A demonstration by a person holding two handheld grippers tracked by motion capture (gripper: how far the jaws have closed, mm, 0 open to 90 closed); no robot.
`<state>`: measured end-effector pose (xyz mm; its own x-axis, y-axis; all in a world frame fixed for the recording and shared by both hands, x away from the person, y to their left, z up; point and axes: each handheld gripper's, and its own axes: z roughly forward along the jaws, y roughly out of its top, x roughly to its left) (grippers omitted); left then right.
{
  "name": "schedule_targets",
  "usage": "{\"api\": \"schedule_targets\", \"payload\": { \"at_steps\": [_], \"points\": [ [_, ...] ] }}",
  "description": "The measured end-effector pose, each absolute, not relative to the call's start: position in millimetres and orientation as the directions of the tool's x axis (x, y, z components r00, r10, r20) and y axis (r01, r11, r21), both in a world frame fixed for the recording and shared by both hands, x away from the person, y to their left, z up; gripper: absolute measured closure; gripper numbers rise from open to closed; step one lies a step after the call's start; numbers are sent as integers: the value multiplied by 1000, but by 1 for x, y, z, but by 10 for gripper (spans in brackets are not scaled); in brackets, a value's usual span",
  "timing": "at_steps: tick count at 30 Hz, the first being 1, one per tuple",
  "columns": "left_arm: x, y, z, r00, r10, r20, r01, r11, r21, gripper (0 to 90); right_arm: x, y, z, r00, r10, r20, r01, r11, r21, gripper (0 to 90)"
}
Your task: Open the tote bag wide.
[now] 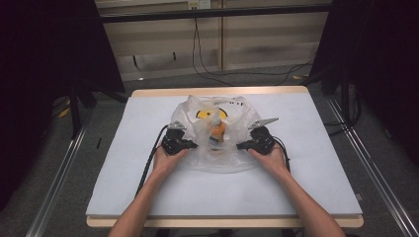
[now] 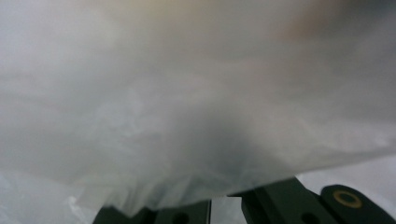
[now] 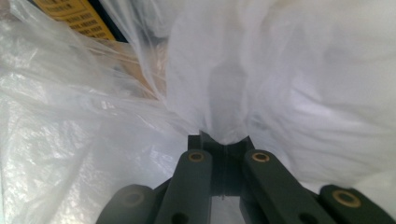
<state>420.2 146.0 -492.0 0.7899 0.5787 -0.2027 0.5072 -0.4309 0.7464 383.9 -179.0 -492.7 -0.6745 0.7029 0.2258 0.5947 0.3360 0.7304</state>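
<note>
Pale tabletop (image 1: 148, 187) carries a clear plastic bag (image 1: 232, 158) with an orange bottle (image 1: 218, 131) mid-table, left tool (image 1: 193, 145) and right tool (image 1: 240, 145) each clamped tight on its film, so they'd best move evenly to avoid tearing.

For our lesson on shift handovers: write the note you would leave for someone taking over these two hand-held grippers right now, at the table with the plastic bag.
Left gripper: shut on the translucent plastic bag, pinching its left side; up close the film bunches over the jaws.
Right gripper: shut on the bag's right side, film gathered between the closed jaws.
Things: the bag sits mid-table on the pale table cover. Inside are an orange item and something yellow with black print; what they are can't be told.
Done: both sides gripped, items inside.
Left: likely lifting or closing the bag; keep both grips, as the film looks thin.
</note>
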Motion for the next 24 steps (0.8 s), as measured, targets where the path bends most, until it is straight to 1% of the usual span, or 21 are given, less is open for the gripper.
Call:
{"api": "schedule_targets", "payload": {
  "at_steps": [1, 3, 6, 8, 9, 11, 13, 16, 18, 20, 21, 22, 24],
  "points": [
    [421, 149, -490, 787, 591, -180, 505, -448, 738, 900, 384, -180, -492, -670, 709, 222, 598, 338, 727, 900],
    [421, 152, -489, 778, 605, -172, 513, -451, 730, 900, 382, -182, -490, -666, 720, 195, 594, 353, 723, 900],
    [419, 160, -488, 779, 601, -178, 513, -447, 733, 900, 381, -183, -490, -662, 723, 197, 596, 348, 724, 900],
    [413, 169, -478, 783, 585, -209, 504, -401, 765, 900, 379, -185, -483, -673, 706, 222, 579, 316, 751, 900],
    [413, 169, -478, 783, 585, -209, 504, -401, 765, 900, 378, -184, -479, -676, 701, 227, 569, 301, 765, 900],
    [405, 175, -460, 810, 555, -188, 451, -387, 804, 900, 375, -184, -468, -690, 689, 222, 542, 289, 789, 900],
    [397, 177, -448, 821, 542, -180, 425, -369, 827, 900, 371, -184, -456, -703, 679, 213, 517, 283, 808, 900],
    [385, 178, -432, 840, 519, -156, 382, -361, 851, 900, 365, -184, -440, -711, 669, 218, 487, 244, 838, 900],
    [382, 177, -426, 848, 505, -159, 369, -349, 861, 900, 362, -184, -430, -716, 665, 211, 470, 238, 850, 900],
    [371, 174, -410, 868, 474, -149, 329, -323, 887, 900, 360, -185, -420, -724, 660, 201, 451, 232, 862, 900],
    [371, 174, -410, 868, 474, -149, 329, -323, 887, 900, 359, -185, -415, -726, 659, 198, 443, 227, 867, 900],
    [364, 171, -400, 880, 456, -132, 300, -319, 899, 900, 358, -185, -411, -727, 659, 193, 436, 227, 871, 900],
    [362, 168, -395, 887, 444, -126, 286, -314, 905, 900, 357, -185, -402, -731, 656, 185, 421, 222, 879, 900]
  ]
}}
